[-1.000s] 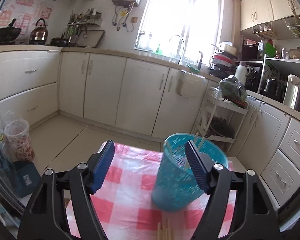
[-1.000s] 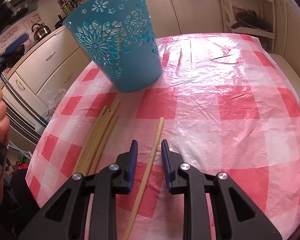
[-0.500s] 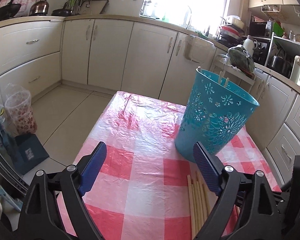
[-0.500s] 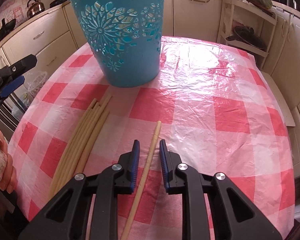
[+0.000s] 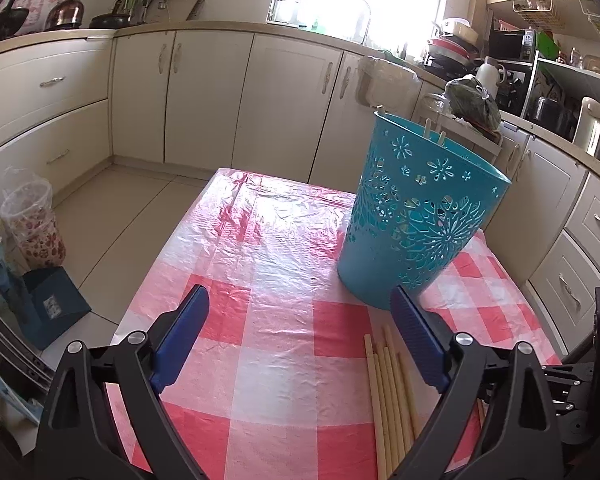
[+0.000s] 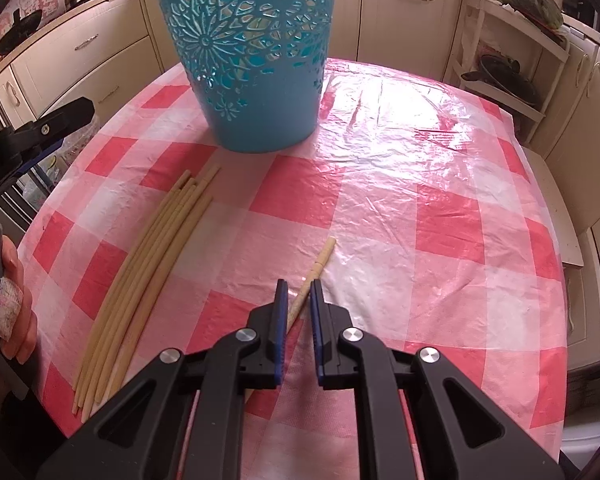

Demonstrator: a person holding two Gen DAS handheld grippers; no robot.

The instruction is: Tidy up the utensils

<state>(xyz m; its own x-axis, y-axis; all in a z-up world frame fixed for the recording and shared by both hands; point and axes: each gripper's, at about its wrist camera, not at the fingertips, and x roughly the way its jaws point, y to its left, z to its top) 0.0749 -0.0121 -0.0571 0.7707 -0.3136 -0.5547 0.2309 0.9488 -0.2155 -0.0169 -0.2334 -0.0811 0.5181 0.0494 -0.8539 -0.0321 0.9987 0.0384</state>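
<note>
A teal cut-out basket (image 6: 256,56) stands on the red-checked table (image 6: 440,208); it also shows in the left wrist view (image 5: 416,216), with chopstick tips sticking out of its top. A bundle of several pale chopsticks (image 6: 148,268) lies left of the centre, also in the left wrist view (image 5: 388,396). A single chopstick (image 6: 314,272) lies on the cloth between the fingers of my right gripper (image 6: 298,288), whose jaws stand narrowly apart around it, not pressing it. My left gripper (image 5: 300,312) is wide open and empty, above the table's near left part.
Cream kitchen cabinets (image 5: 204,92) surround the table. A white rack with pans (image 6: 504,72) stands beyond the far right edge. A plastic-lined bin (image 5: 32,224) and a blue dustpan (image 5: 48,304) sit on the floor at left.
My right gripper has moved forward along the single chopstick and its jaws have narrowed around it. My left gripper has pulled back and away from the basket, staying open.
</note>
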